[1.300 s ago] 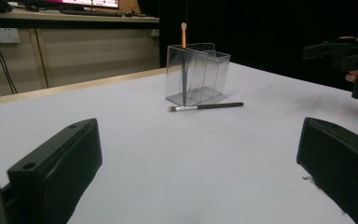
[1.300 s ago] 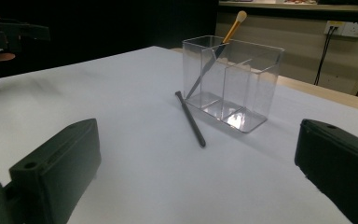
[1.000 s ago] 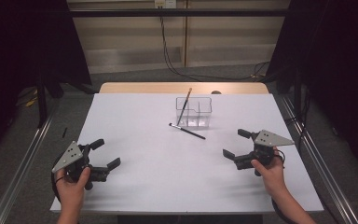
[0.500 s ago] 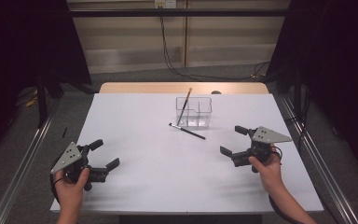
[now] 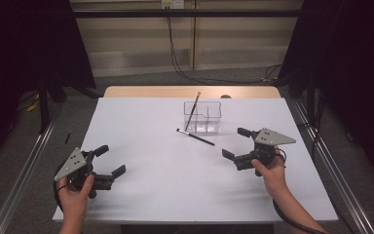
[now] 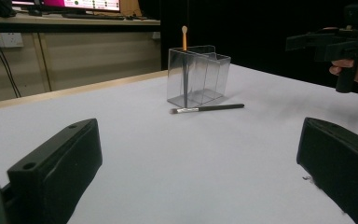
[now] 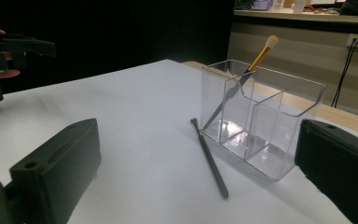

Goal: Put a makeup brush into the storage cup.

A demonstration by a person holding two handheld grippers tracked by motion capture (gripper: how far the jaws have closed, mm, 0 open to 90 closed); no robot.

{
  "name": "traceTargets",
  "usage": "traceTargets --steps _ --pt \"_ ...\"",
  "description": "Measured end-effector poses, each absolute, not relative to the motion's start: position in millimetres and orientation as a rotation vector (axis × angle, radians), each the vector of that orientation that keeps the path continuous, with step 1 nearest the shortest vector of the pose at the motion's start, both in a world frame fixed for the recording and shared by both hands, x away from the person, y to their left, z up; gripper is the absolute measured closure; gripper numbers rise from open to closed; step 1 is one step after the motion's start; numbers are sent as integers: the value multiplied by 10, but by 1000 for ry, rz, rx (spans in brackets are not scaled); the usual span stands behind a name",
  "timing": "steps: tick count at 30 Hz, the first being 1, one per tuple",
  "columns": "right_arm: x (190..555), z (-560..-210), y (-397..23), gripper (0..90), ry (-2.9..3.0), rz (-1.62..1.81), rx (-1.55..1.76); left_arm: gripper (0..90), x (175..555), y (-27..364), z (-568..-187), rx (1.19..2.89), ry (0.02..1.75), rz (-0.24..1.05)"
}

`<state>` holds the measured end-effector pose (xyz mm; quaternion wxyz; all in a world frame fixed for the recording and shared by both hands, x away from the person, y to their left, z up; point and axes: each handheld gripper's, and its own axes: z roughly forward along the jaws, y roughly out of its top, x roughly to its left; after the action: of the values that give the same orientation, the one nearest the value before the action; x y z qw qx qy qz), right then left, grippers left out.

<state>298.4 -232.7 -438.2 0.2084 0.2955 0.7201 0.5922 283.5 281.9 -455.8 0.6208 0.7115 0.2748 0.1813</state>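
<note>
Bright evenly lit table [image 5: 141, 195], dark surroundings, soft shadows, slight blur

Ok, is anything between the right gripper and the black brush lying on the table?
Nothing visible. The right gripper is open, with bare white table between it and the black brush, which lies just in front of the clear organizer.

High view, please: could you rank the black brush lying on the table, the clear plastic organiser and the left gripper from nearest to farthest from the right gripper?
From the right gripper:
1. Black brush, lying flat to its left.
2. Clear plastic organiser, just behind the brush.
3. Left gripper, across the table at the near left.
</note>
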Motion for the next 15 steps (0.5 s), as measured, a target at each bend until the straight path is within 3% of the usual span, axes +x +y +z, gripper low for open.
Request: traceTargets --steps 15 --pt "3066 -4386 -2127 0 2041 1659 803 0 2833 2796 -4573 1653 637 411"
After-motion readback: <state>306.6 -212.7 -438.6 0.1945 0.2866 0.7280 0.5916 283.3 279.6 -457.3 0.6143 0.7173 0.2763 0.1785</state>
